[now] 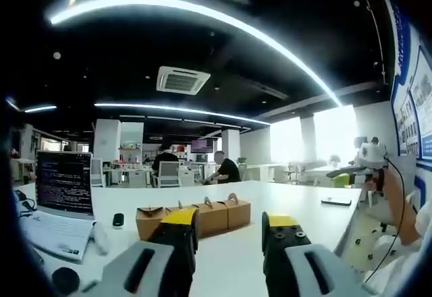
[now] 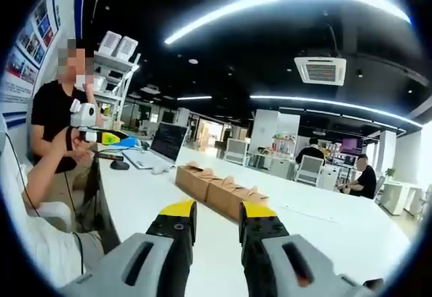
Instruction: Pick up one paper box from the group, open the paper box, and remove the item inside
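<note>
White table (image 1: 283,209) carries a row of brown paper boxes (image 1: 202,217) at centre, laptop (image 1: 61,196) nr its edge. Left gripper (image 1: 229,233): jaws apart, nothing held, above table short of boxes. Right gripper (image 2: 217,223): jaws apart, empty, boxes just beyond tips.

Open laptop (image 1: 62,192) on white table (image 1: 297,209), black mouse (image 1: 118,220), phone (image 1: 335,201), ceiling vent (image 1: 182,79)

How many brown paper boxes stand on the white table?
3, in one touching row: one nearest the laptop, a middle one, and one at the far end.
</note>
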Available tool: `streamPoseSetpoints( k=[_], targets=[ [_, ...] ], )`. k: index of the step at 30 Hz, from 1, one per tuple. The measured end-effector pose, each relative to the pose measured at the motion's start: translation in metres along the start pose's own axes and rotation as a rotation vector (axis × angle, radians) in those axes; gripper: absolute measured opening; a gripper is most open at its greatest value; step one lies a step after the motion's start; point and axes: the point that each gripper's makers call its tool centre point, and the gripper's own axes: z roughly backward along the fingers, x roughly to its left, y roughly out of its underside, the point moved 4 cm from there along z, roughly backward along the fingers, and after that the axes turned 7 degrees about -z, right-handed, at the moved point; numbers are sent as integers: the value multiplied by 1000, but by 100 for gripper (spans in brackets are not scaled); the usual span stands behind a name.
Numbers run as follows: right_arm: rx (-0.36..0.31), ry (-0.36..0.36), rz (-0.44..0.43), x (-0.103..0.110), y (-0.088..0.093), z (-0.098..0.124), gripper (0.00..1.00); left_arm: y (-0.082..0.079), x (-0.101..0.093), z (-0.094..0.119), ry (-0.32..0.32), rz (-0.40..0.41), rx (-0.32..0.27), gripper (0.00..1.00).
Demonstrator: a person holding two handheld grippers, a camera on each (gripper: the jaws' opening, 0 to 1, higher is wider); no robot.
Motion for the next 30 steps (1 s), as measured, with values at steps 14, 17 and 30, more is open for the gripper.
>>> streamPoseSetpoints(
  k=[14,17,30],
  targets=[
    [1,-1,-1,-2,0,-1,26,-1,3,1,-4,0,-2,39],
    [4,0,-1,-2,1,-1,26,0,4,0,-6,1,-3,39],
    [11,1,-4,-3,3,-4,26,-1,6,1,-10,4,-6,38]
  ],
)
